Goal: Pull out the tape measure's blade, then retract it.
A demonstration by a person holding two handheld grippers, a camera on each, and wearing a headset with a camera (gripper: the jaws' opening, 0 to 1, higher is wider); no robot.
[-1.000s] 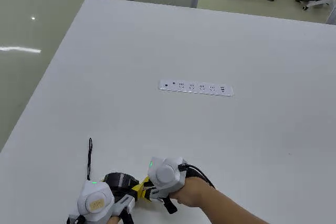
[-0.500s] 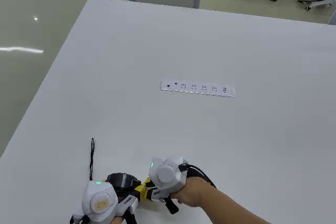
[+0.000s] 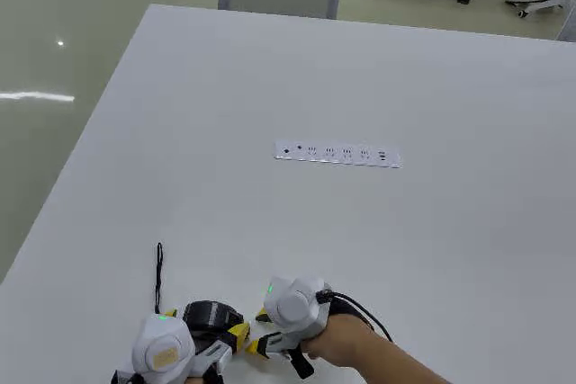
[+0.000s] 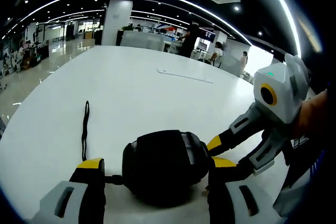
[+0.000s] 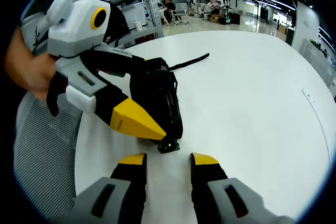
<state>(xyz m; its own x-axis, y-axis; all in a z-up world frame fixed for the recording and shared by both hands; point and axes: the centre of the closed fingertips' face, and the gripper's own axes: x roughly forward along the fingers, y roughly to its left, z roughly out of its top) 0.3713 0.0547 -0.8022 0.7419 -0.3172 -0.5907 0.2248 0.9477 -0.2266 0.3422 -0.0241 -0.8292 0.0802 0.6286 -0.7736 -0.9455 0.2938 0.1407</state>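
White table point(image 3: 360, 87), near front edge; squeezing tape measure point(image 4: 165, 163) from both sides with left gripper point(image 4: 156, 163); holding right gripper point(image 5: 167, 160) spread apart, pointing straight at blade tip point(image 5: 168, 144) just ahead; probably needing short push forward, then pinching.

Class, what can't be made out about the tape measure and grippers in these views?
Left gripper view: between the left gripper's jaws, the tape measure hides its own blade mouth.
Right gripper view: the tape measure hides the left gripper's far jaw, leaving its grip unclear; the tip before the right gripper is too dark to identify.
Head view: the bottom edge crops the left gripper.
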